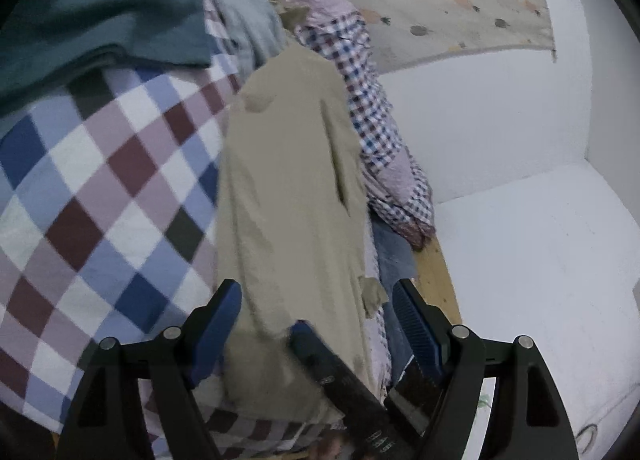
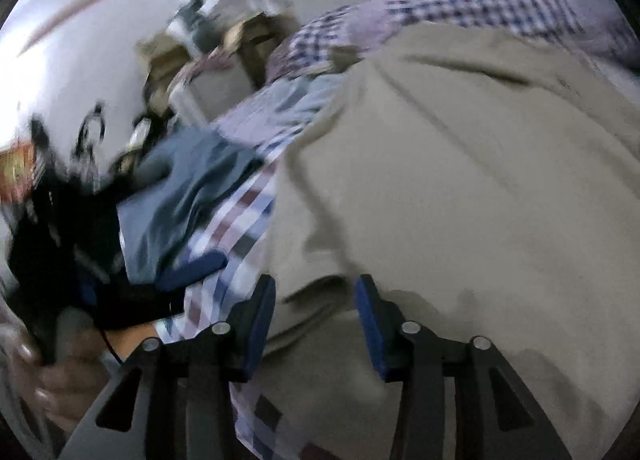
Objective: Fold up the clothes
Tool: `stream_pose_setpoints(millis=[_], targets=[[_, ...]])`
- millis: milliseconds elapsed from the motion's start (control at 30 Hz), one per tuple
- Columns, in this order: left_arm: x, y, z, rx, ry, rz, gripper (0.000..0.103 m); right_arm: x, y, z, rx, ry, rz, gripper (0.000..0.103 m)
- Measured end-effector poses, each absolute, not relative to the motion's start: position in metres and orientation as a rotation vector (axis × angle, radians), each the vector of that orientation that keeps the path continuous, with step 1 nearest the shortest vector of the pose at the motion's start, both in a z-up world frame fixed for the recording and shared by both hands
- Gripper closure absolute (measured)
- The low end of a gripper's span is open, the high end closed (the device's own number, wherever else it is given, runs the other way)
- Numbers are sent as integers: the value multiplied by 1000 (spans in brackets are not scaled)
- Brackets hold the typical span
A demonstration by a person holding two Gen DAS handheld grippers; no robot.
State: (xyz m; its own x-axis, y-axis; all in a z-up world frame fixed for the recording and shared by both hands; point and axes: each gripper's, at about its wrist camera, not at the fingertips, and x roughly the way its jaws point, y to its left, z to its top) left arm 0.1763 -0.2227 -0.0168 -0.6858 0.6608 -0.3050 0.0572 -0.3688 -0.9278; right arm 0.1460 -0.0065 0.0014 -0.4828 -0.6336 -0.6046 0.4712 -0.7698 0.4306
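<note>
Checked bedspread underneath, white floor beyond, and from the left wrist view the left gripper stands wide open astride the beige garment, clamping nothing. That garment lies as a long narrow strip beside a gingham shirt and a teal cloth. The strip could slump off the bed edge if tugged.

Over to the right view, badly blurred: the right gripper sits part open over beige cloth; whether it pinches any, I cannot tell. A hasty pull could undo the strip.
</note>
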Motion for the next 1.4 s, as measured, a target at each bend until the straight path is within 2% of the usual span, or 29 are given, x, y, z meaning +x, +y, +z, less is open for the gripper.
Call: stream_pose_setpoints(millis=[100, 267, 467, 667, 767, 800, 833, 933, 1100, 1400], targets=[[173, -215, -15, -974, -1426, 2102, 22, 140, 15, 3, 1025, -387, -2255, 57], [165, -190, -9, -1010, -1309, 2096, 22, 137, 37, 11, 1003, -455, -2317, 57], [160, -172, -18, -1159, -1222, 2148, 22, 140, 36, 13, 992, -444, -2317, 57], [152, -164, -20, -1183, -1203, 2191, 24, 143, 47, 15, 978, -444, -2331, 57], [147, -162, -19, -1193, -1199, 2220, 42, 144, 54, 16, 976, -461, -2345, 57], [145, -159, -20, -1206, -1196, 2233, 53, 144, 56, 17, 975, -463, -2348, 57], [145, -158, -22, -1222, -1194, 2243, 68, 144, 57, 17, 975, -464, -2351, 57], [143, -159, -27, -1258, -1214, 2257, 88, 143, 62, 19, 976, -462, -2362, 57], [150, -167, -18, -1182, -1246, 2294, 98, 144, 67, 21, 976, -464, -2384, 57], [216, -229, 21, -989, -1341, 2407, 99, 151, 113, 30, 992, -522, -2475, 57]])
